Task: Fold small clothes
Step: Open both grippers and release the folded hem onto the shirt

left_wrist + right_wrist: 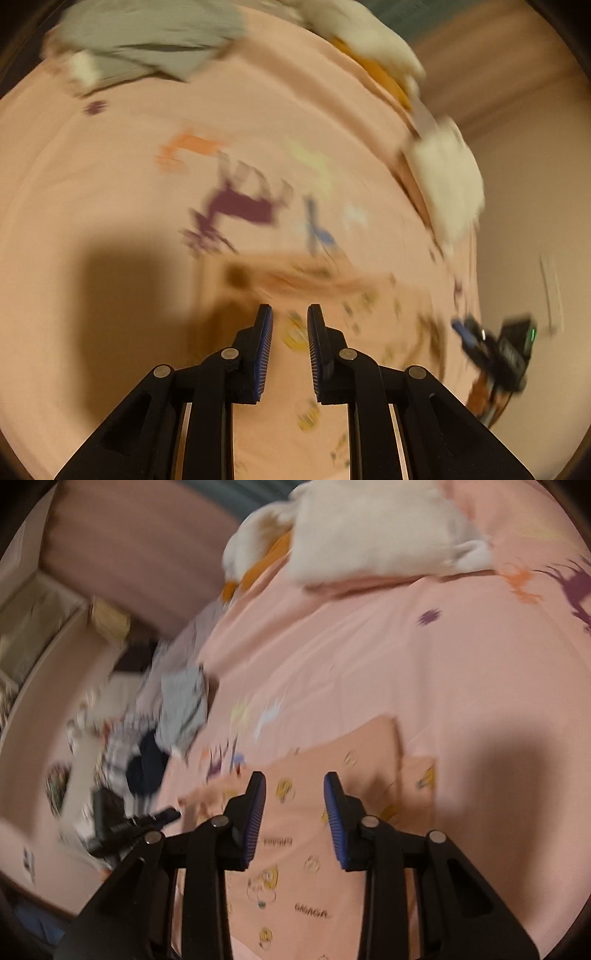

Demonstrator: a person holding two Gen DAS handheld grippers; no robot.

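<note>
A small peach garment (317, 812) printed with yellow cartoon figures lies flat on the pink bedsheet (369, 646); it also shows blurred in the left wrist view (314, 288). My left gripper (290, 321) is open and empty, just above the garment. My right gripper (294, 786) is open and empty, over the garment's middle. The other gripper (495, 343) shows at the right edge of the left wrist view, and at the left of the right wrist view (125, 827).
A grey garment (147, 40) lies at the far left of the bed. White and orange clothes (369, 535) are piled at the far side. A heap of grey, checked and dark clothes (162, 738) hangs at the bed's left edge. A box (33, 627) stands on the floor.
</note>
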